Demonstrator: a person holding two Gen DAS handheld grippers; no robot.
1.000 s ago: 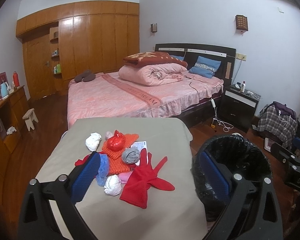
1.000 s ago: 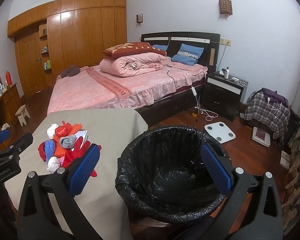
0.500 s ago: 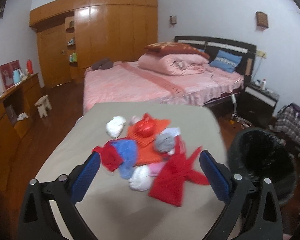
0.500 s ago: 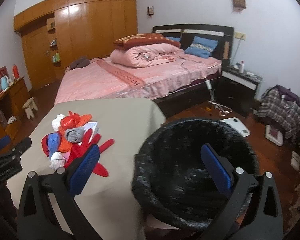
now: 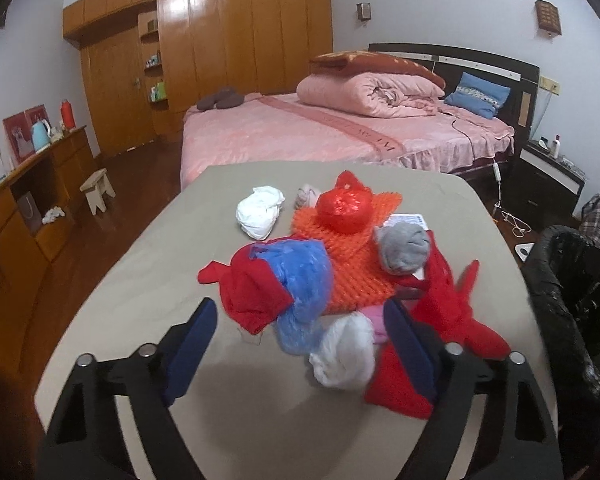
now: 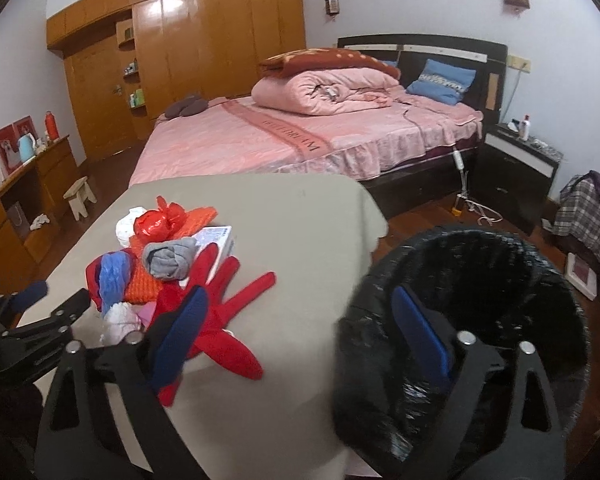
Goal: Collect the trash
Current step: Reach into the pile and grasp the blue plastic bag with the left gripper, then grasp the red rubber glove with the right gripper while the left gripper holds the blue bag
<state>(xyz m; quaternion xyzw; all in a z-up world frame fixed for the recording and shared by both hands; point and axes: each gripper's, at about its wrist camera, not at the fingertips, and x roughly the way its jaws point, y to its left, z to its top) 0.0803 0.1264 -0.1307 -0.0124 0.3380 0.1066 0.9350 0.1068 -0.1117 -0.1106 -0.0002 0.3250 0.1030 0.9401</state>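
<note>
The trash is one soft heap near the left edge of the counter (image 5: 148, 264), toward my near side. Its biggest piece is the orange mesh (image 5: 352, 276) underneath, limp and light; I judge it will drag whatever sits on it. The red glove (image 6: 224, 316) is floppy rubber, best pinched across the palm, not by a finger. The blue bag (image 5: 304, 280) and the red bag (image 5: 344, 210) are thin, crackly plastic: weightless, slippery, so I would bite deep into a bunched fold. The grey sock (image 5: 404, 248) and the white wad (image 5: 342, 356) are soft balls that squash to any grip.

My left tongs (image 5: 300, 344) stand open, their jaws just having narrowed a little, with the white wad and blue bag between them and the pads not pressing. My right tongs (image 6: 300, 336) are open too, likewise just narrowed, holding nothing, one pad over the glove.

The bin (image 6: 548, 280), lined in black, stands off the counter's right edge, mouth clear. Everything overlaps, so lifting one piece may well scatter its neighbours. The bed (image 5: 300, 136) lies beyond the far edge, out of the way.
</note>
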